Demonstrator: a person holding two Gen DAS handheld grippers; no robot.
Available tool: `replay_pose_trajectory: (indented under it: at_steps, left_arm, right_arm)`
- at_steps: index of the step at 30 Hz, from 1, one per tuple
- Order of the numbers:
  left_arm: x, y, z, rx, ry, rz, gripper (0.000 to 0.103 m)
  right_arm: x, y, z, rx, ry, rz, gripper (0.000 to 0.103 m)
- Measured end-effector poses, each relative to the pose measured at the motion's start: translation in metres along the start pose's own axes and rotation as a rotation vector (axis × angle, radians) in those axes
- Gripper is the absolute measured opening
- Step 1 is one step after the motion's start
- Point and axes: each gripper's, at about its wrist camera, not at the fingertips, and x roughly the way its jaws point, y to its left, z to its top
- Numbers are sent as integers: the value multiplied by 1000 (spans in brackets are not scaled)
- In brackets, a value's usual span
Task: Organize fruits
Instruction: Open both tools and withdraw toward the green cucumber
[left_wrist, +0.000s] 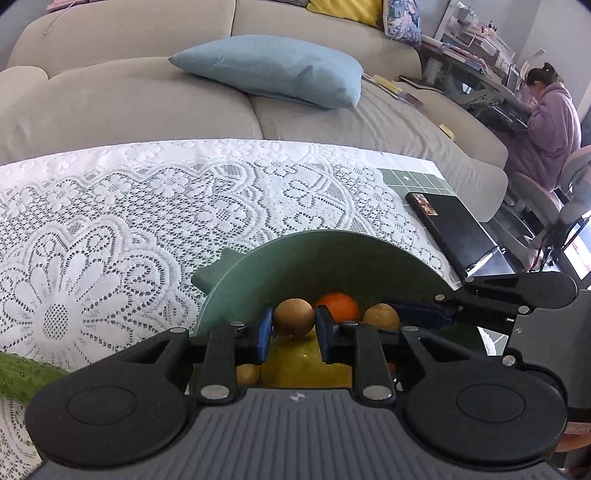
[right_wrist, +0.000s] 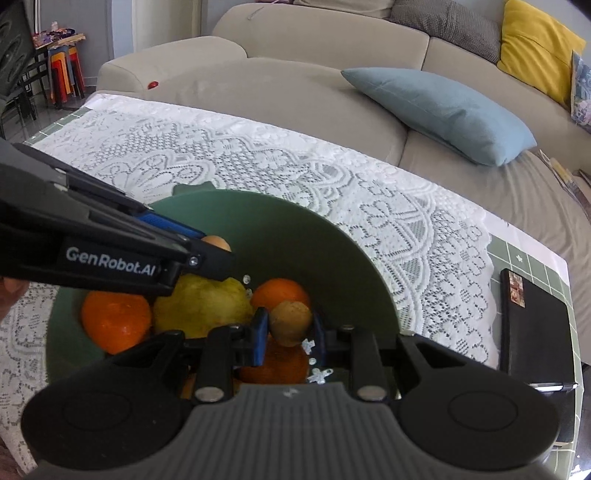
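Over the green bowl (right_wrist: 354, 266) on the lace tablecloth (left_wrist: 129, 206), both grippers hover: the left gripper (left_wrist: 293, 325) pinches a small brown fruit (left_wrist: 293, 318), and the right gripper (right_wrist: 288, 326) has its jaws around another brown fruit (right_wrist: 290, 320), above oranges (right_wrist: 116, 320) and a yellow fruit (right_wrist: 203, 308).

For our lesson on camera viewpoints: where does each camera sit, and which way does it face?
Left wrist: on the left gripper, looking forward over a small brown fruit into the green bowl; the right gripper shows.
Right wrist: on the right gripper, looking down into the bowl; the left gripper shows.
Shared: bowl, blue pillow.
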Motion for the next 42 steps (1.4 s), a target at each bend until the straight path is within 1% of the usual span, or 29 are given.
replay_pose_trajectory:
  at_steps: [4,8,11,13,17,19,21,24,26,27,32,34,35,37,42]
  left_arm:
    - [0,5,0,-20,2,-7,28]
    - [-4,9,-2,-35,-6,-11,33]
    - [-10,9,-3,-34,-14,-16,34]
    - [-16,8,-4,-31,-23,-17,35]
    - [-34,8,-7,-28,-59,-17,41]
    - [-44,10,-10,-25,-82,-6,42]
    - [-55,13,-13,-25,-105,14,42]
    - [-71,21,-19,-26,-139,59,42]
    - [-82,28,-24,-28,-164,90,42]
    - [-87,32,-26,-28,-174,103,42]
    - [-113,58,-38,-50,-213,149,44]
    - [-122,69,-42,-65,-225,154,47]
    - [-126,75,-44,-73,-229,160,47]
    - [-133,86,-48,-89,-236,169,48]
    - [-145,116,-58,-140,-240,194,48]
  right_arm:
    - [3,-1,0,6,7,-4,22]
    - [1,1,0,4,4,-20,24]
    - [-3,3,1,5,-2,-27,26]
    - [-7,5,1,2,-11,-32,36]
    - [-18,16,3,-14,-38,-42,39]
    - [-25,22,5,-21,-61,-43,45]
    - [-34,31,6,-23,-96,-40,52]
    - [-48,50,9,-23,-158,-20,56]
    - [-56,63,11,-16,-201,-3,62]
    - [-60,71,12,-10,-220,3,67]
    - [-69,104,15,38,-281,69,69]
    - [-68,118,16,54,-290,91,69]
    - [-67,124,17,63,-293,99,71]
    - [-64,136,19,89,-302,117,76]
    - [-53,164,22,141,-311,142,78]
